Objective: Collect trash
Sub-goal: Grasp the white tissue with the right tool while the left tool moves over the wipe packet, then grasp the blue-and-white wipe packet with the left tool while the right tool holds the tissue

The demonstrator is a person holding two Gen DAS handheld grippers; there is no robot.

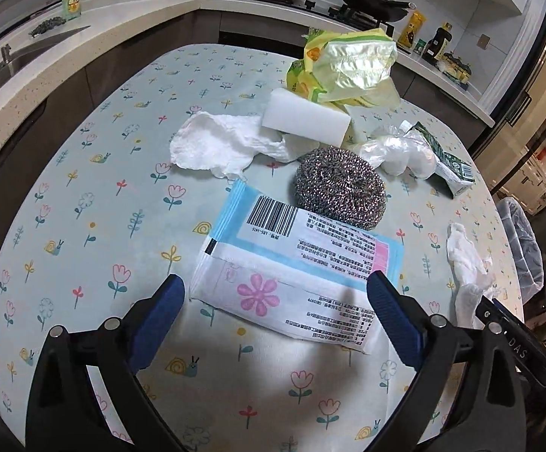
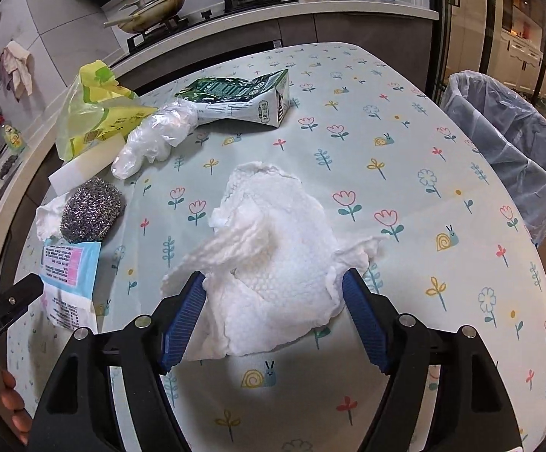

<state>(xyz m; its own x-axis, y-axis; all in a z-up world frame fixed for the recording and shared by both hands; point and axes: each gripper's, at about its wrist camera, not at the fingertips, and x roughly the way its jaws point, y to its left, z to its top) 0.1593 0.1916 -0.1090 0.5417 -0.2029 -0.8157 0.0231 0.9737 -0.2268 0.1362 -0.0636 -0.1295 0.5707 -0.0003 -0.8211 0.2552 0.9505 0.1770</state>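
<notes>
My left gripper point(image 1: 276, 290) is open, its blue fingers on either side of the near end of a flat blue-and-white wipes packet point(image 1: 295, 263) with a barcode and a pink flower. My right gripper point(image 2: 274, 282) is open around a crumpled white paper towel point(image 2: 273, 260) lying on the flowered tablecloth point(image 2: 423, 173); the towel fills the gap between the fingers. That towel shows at the right in the left wrist view point(image 1: 465, 263). A lined trash bin point(image 2: 510, 150) stands off the table's right edge.
Beyond the packet lie a steel scourer point(image 1: 338, 188), a second paper towel point(image 1: 220, 143), a white sponge block point(image 1: 305, 116), a yellow plastic bag point(image 1: 348, 64), a clear plastic glove point(image 2: 152, 139) and a crushed green carton point(image 2: 242, 98). Kitchen counter and stove are behind.
</notes>
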